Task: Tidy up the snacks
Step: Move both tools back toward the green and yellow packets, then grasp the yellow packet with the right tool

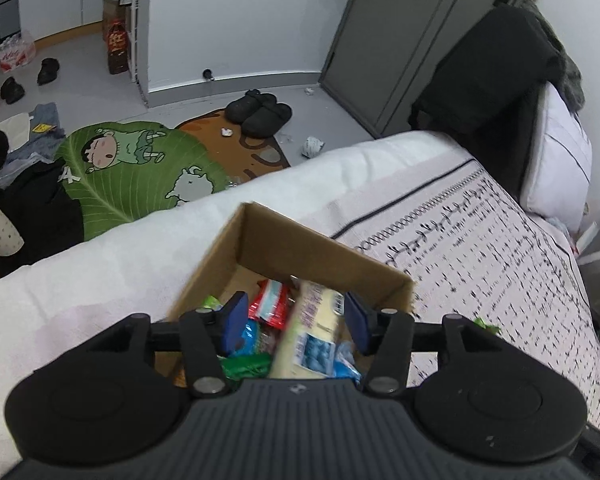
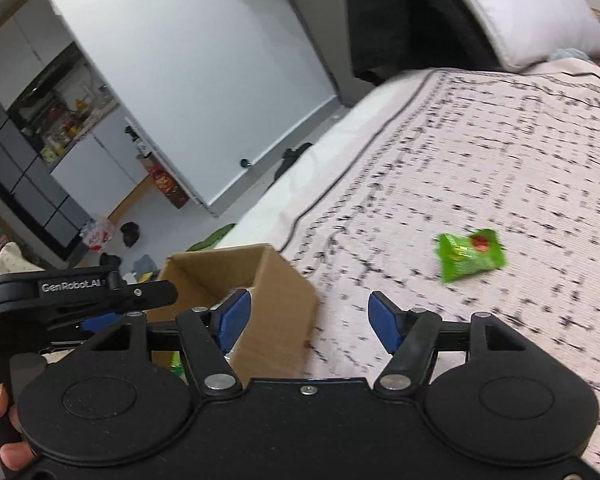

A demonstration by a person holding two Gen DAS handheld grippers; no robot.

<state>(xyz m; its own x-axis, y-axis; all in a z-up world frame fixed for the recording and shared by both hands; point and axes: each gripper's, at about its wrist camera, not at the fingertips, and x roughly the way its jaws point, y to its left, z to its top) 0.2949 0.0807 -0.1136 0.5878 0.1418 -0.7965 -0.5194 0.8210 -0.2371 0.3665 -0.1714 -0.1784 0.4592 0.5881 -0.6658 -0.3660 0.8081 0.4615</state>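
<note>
A brown cardboard box (image 1: pixel 300 240) sits on the bed and holds several snack packs: red, green, blue, and a long pale yellow pack (image 1: pixel 312 320). My left gripper (image 1: pixel 296 320) hovers open just above the box; the yellow pack lies between its blue pads, blurred, with gaps on both sides. In the right wrist view the box (image 2: pixel 276 320) is at lower left, with the left gripper (image 2: pixel 80 292) beside it. My right gripper (image 2: pixel 310 320) is open and empty over the bedspread. A green snack packet (image 2: pixel 470 254) lies on the bed ahead to the right.
The patterned bedspread (image 1: pixel 480 240) covers the bed, with a white pillow (image 1: pixel 556 160) and dark clothes (image 1: pixel 488 80) at its head. Beyond the bed edge the floor holds a green cartoon rug (image 1: pixel 140 168), black slippers (image 1: pixel 260 112) and clothes.
</note>
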